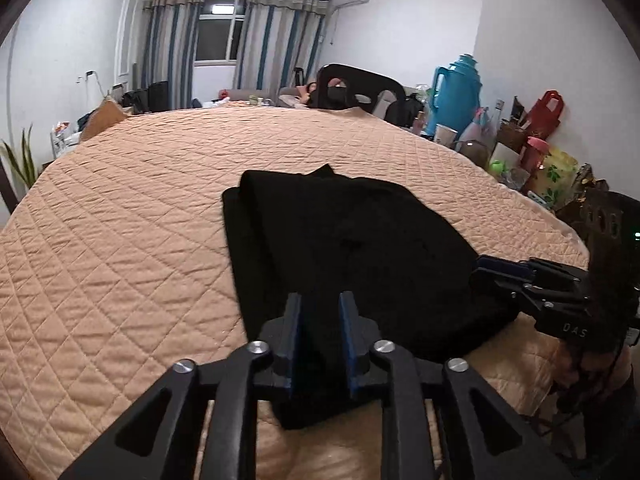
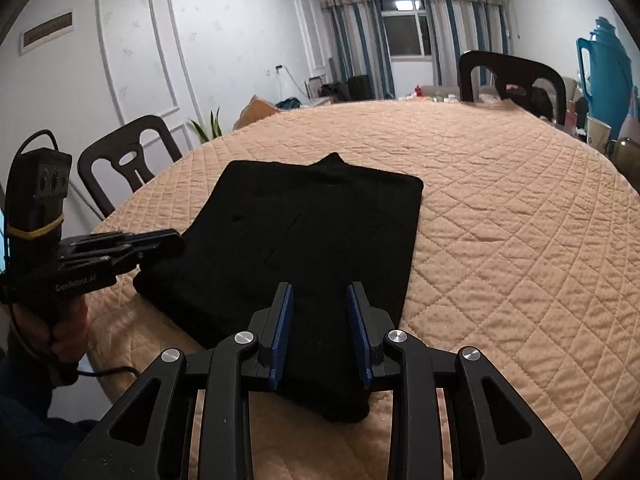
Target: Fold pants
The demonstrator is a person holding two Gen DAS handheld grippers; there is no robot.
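Black pants lie folded into a rough rectangle on a round table under a peach quilted cover; their near end drapes over the table's front edge. My left gripper hovers over the near part of the pants, its blue pads a narrow gap apart with no cloth pinched between them. In the right wrist view the left gripper sits at the pants' left edge, held by a hand. My right gripper is open wider above the near end; it also shows at the pants' right edge.
A teal thermos, cups, bottles and bags crowd the table's right rim. Black chairs stand at the far side and at the left. A plant stands left. A person reclines far back.
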